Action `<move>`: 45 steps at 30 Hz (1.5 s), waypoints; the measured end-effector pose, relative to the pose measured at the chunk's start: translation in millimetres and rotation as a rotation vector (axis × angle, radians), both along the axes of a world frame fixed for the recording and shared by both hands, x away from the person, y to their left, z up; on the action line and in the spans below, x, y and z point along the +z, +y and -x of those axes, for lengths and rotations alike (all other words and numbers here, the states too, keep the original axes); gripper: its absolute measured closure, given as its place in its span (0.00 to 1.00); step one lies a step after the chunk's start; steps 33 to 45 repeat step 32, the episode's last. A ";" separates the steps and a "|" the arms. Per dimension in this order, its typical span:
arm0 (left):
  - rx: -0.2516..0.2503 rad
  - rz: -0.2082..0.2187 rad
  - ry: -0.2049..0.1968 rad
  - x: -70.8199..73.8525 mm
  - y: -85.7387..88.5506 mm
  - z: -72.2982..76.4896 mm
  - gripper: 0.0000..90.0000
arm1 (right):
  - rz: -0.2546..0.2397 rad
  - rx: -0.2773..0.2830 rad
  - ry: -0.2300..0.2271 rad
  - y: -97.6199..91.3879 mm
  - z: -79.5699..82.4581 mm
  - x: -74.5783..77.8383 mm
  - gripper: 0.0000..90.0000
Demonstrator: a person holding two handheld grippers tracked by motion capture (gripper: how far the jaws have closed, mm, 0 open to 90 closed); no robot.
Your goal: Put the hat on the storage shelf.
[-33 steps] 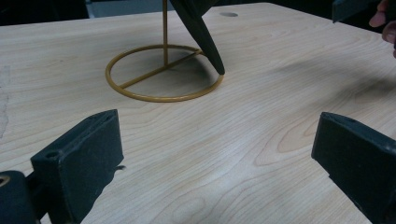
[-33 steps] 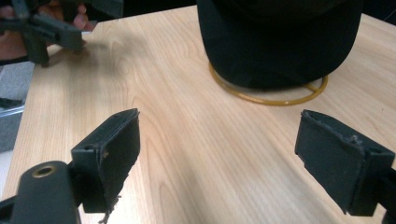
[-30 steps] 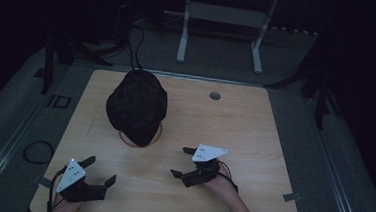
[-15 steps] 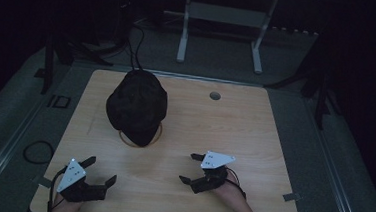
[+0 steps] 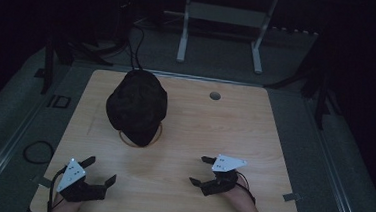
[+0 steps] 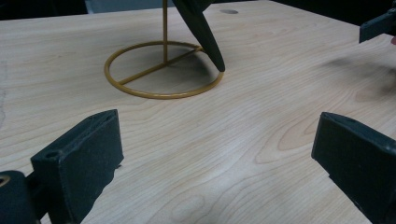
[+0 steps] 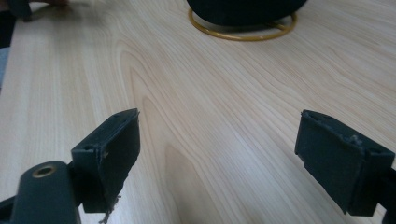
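Forearms enter the high view from the bottom edge, each hand holding tongs low over the near part of the wooden surface. The left tongs sit near the near-left corner, jaws apart and pointing toward the far right. The right tongs sit right of the middle, jaws apart and pointing left, with the grey plate on top. The two are well apart, with bare wood between them. A dark cap rests on a gold wire stand toward the far left of the surface, well apart from both tongs. A small round hole lies near the far edge. Open wood stretches from the stand to the right edge.

In the left gripper view, the two black jaws stand wide apart with nothing between them, just above the wood. The stand's ring base lies flat ahead, an upright rod rising from its middle, and the cap's brim hangs down to the ring's right side. The right tongs show at the upper right edge.

In the right gripper view, the jaws are likewise wide apart and empty. The ring and the cap's dark underside lie ahead, with clear wood between.
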State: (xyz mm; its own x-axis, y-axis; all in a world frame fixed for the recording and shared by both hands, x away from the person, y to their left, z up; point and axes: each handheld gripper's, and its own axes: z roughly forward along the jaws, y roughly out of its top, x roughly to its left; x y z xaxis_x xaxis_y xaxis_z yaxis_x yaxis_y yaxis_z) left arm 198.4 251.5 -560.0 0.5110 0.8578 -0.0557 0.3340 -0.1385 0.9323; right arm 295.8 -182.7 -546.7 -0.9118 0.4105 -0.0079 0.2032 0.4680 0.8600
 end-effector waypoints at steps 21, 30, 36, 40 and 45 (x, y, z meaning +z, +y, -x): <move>-0.003 -0.002 0.007 -1.3 0.3 -0.2 0.03 | -0.015 0.005 -0.009 -41.2 -1.6 -4.4 0.16; -0.002 0.003 0.008 -1.4 0.9 -0.6 0.03 | -0.021 -0.039 0.002 -49.6 -6.6 -6.7 0.16; -0.003 0.006 0.008 -1.3 1.0 -0.4 0.03 | -0.029 -0.053 0.002 -50.8 -7.3 -7.3 0.16; -0.003 0.006 0.008 -1.3 1.0 -0.4 0.03 | -0.029 -0.053 0.002 -50.8 -7.3 -7.3 0.16; -0.003 0.006 0.008 -1.3 1.0 -0.4 0.03 | -0.029 -0.053 0.002 -50.8 -7.3 -7.3 0.16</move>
